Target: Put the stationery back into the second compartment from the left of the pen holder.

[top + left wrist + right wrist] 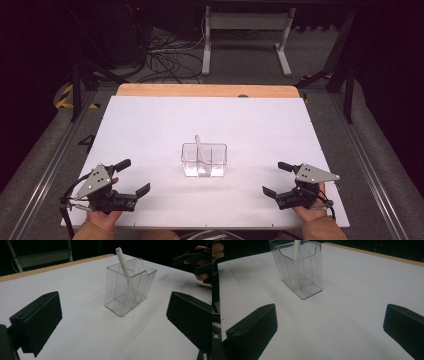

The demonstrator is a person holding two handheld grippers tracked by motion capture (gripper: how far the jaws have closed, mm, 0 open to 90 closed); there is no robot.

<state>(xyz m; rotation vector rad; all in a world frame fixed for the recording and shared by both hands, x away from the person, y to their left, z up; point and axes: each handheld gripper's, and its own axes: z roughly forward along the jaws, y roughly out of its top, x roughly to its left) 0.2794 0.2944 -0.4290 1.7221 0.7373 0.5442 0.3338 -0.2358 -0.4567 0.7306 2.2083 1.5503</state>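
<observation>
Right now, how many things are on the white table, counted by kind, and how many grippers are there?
Clear plastic holder: 1
White pen, standing tilted inside the holder: 1
Grippers: 2, the left gripper and the right gripper, both open and holding nothing
Total: 4

1. I am looking into a lab or recording bay, not a home: the room beyond the table (150, 125) is dark, with only the work surface lit.
2. A bundle of black cables (165, 60) sprawls over the grey carpeted floor at upper centre left of the high view.
3. A white metal stand (247, 30) with two feet sits at top centre.
4. Yellow and black hazard tape (64, 95) marks the floor at left.
5. Metal rails (47, 160) run along both sides of the table.
6. The table is a bare white sheet over a wooden board (205, 90), staged for testing.
</observation>
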